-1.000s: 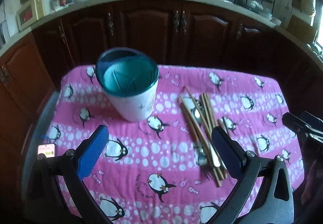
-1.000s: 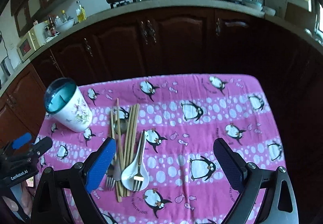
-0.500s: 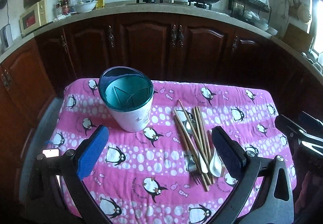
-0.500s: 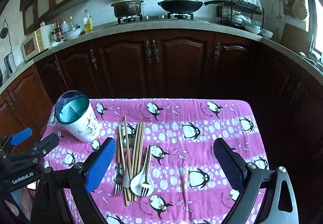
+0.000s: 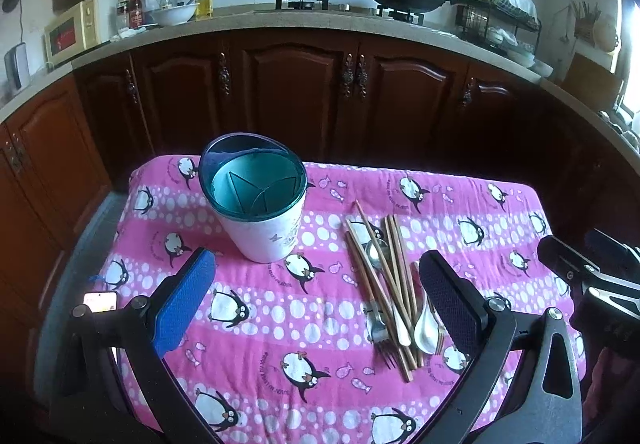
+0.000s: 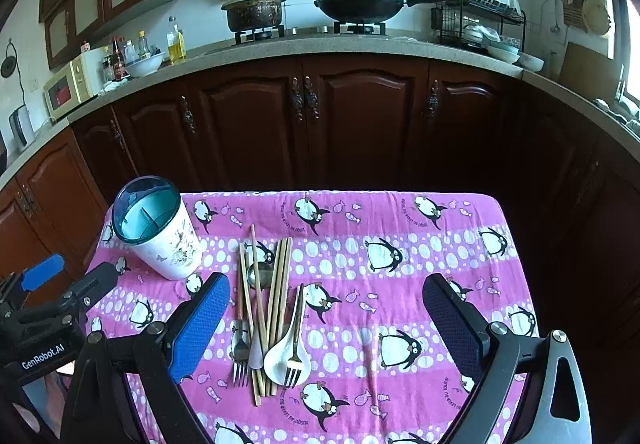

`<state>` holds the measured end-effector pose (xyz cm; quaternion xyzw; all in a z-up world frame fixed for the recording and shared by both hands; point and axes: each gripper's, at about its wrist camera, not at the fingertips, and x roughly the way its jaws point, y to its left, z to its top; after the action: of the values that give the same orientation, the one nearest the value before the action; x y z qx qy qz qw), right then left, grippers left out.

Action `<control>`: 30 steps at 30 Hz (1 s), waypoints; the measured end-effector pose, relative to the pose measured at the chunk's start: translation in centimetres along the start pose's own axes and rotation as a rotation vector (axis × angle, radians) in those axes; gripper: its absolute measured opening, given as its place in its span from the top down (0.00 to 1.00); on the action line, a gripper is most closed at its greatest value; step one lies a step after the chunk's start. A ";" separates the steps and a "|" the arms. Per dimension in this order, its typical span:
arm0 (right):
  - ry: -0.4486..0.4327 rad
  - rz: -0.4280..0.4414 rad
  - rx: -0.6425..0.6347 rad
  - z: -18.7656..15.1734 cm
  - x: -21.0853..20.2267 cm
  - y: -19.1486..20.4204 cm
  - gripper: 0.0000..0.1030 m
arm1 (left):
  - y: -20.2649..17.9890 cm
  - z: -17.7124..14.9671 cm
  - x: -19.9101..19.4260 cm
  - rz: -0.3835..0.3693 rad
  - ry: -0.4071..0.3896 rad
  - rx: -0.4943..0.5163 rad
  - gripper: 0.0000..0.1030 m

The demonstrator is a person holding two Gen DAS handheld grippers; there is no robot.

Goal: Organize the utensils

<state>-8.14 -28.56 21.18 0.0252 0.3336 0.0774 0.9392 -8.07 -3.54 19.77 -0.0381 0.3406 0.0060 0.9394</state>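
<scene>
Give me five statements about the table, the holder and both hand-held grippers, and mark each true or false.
1. The utensil holder stands upright on the penguin cloth. True.
2. Chopsticks already stand in the holder. False: its compartments are empty; the chopsticks lie on the cloth.
3. The white spoon lies in the pile with a fork beside it. True.
4. The right hand-held gripper is shut on a fork. False: it is open and holds nothing.
5. The left hand-held gripper is open, holding nothing. True.
</scene>
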 end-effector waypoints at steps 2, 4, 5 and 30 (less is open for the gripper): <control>0.000 0.002 0.001 0.0 0.0 -0.1 0.07 | 0.0 0.0 0.1 0.003 0.003 -0.002 0.00; 0.002 0.000 0.002 0.0 0.1 -0.1 0.07 | 0.0 -0.1 0.2 0.001 0.003 -0.003 0.00; 0.004 0.001 0.002 0.0 0.1 -0.1 0.07 | 0.0 0.0 0.2 -0.001 0.002 -0.004 0.00; 0.023 0.007 -0.006 0.1 0.5 -0.2 0.07 | -0.1 -0.2 0.6 0.008 0.019 -0.017 0.00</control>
<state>-7.62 -28.71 20.95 0.0225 0.3440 0.0819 0.9351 -7.73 -3.69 19.21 -0.0446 0.3494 0.0122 0.9358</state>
